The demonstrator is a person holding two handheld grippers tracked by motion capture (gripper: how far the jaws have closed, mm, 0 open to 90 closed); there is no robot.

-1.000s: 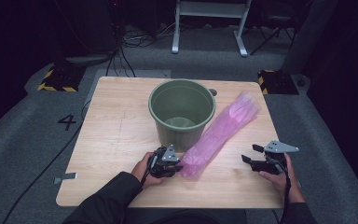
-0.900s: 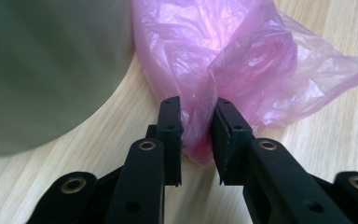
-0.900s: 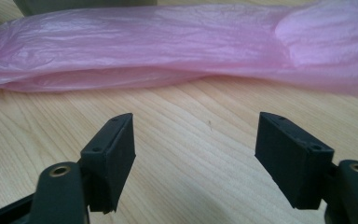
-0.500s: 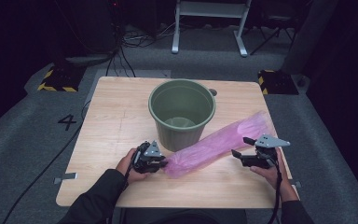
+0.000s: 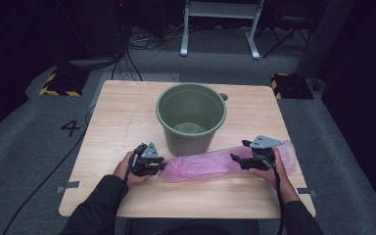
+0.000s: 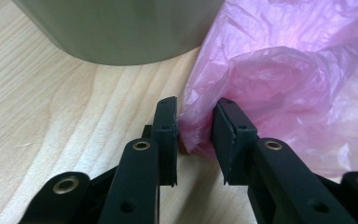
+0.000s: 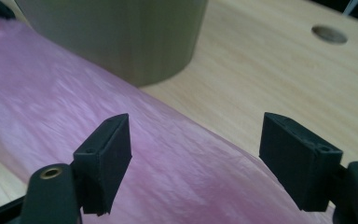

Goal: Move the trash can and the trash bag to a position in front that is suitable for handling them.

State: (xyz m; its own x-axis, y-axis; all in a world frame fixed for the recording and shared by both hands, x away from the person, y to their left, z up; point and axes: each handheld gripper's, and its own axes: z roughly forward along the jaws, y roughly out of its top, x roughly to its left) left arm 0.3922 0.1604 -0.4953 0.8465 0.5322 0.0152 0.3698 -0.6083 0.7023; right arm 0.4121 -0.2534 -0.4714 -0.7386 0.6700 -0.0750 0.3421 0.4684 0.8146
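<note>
Early stage: the left gripper (image 6: 193, 135) pinches one end of the pink plastic bag (image 5: 210, 165), lying flat before the green bin (image 5: 191, 117), while the right gripper (image 7: 196, 161) hovers spread over it; lining the bin remains.

The green bucket (image 6: 121, 28) is cut off by the top edge in both gripper views, the pink bag (image 7: 121, 140) runs off the left and bottom of the right gripper view, and the bag's end between the left gripper (image 6: 195, 133) jaws stays hidden.
</note>
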